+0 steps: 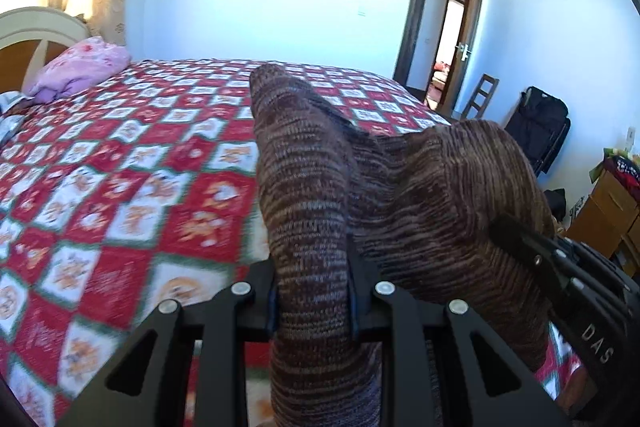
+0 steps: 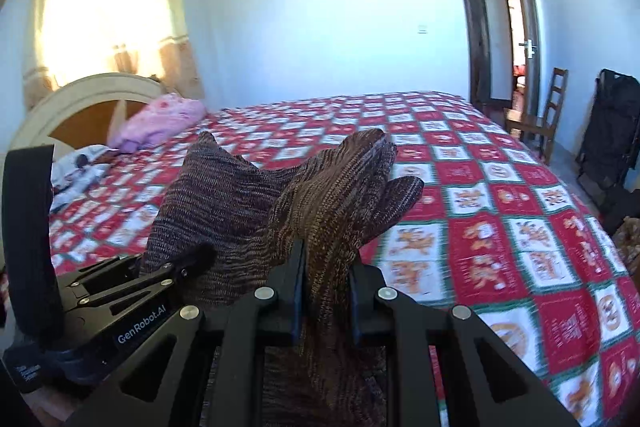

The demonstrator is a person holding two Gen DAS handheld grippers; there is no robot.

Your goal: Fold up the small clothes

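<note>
The brown knit garment [image 1: 320,195] hangs above the bed [image 1: 120,163], pinched between the left claw [image 1: 312,303] and the right claw [image 2: 326,299].

The letters "DAS" are seen in white on the black side of the right tongs [image 1: 516,231], at the lower right of the left wrist view. More letters may stand after them, but they are cut off. The words "GenRobot.AI" are seen in white on a dark label on the left tongs [image 2: 202,253], at the lower left of the right wrist view. Lower on that same black body, a small white text is seen, but it is too small to be read.
</note>
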